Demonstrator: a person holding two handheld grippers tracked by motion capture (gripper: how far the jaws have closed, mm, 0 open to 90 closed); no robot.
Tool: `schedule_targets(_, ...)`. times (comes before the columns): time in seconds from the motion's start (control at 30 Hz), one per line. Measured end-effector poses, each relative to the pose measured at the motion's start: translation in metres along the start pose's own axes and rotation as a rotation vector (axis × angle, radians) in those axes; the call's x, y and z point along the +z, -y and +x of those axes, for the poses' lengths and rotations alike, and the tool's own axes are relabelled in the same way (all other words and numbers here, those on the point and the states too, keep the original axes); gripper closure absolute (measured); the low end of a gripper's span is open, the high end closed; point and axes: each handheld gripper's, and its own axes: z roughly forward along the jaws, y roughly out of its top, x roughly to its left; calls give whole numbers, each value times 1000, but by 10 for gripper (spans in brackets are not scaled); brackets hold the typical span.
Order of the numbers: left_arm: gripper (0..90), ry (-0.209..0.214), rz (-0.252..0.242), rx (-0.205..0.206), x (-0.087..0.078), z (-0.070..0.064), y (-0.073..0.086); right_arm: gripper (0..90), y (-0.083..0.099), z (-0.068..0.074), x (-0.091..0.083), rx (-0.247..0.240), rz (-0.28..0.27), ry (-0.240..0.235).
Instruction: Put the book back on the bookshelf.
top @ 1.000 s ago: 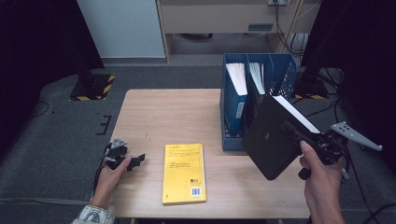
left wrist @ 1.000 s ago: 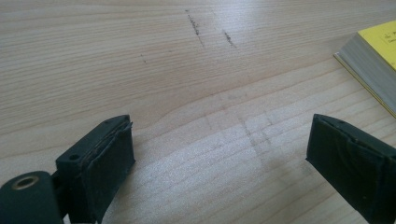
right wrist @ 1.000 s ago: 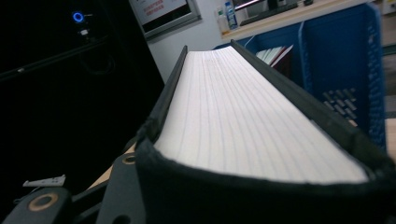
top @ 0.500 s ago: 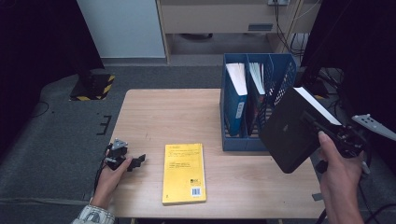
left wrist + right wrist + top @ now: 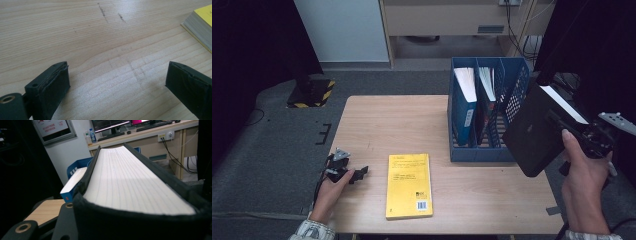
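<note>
Right gripper [image 5: 584,137], jaws clamped on the black book [image 5: 534,131], has swung it rightward, clear of the blue rack [image 5: 484,107]; left gripper [image 5: 346,172] jaws open, idle on the counter [image 5: 392,125]. Slotting likely follows.

From the high view I look forward and down on the whole table [image 5: 412,120], the blue file rack [image 5: 488,115] at about two o'clock. My left gripper view sits low, almost skimming the wood, facing across the table [image 5: 105,45]; the yellow book [image 5: 200,27] pokes in at two o'clock, and the same yellow book [image 5: 408,185] lies at six o'clock from above. My right gripper view is pressed close along the black book [image 5: 130,182], facing up and out toward the rack [image 5: 77,167] at ten o'clock.
</note>
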Motion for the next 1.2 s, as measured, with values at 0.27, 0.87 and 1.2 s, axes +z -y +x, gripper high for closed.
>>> schedule_targets(0.27,35,-3,8,13,1,-1,0,530,-4,-9,28,-10,14,40)
schedule_targets(0.87,31,-1,16,41,2,-2,-1,530,0,-15,99,-56,32,93)
schedule_targets(1.2,31,1,14,40,2,-2,-1,530,7,-23,117,-66,47,102)
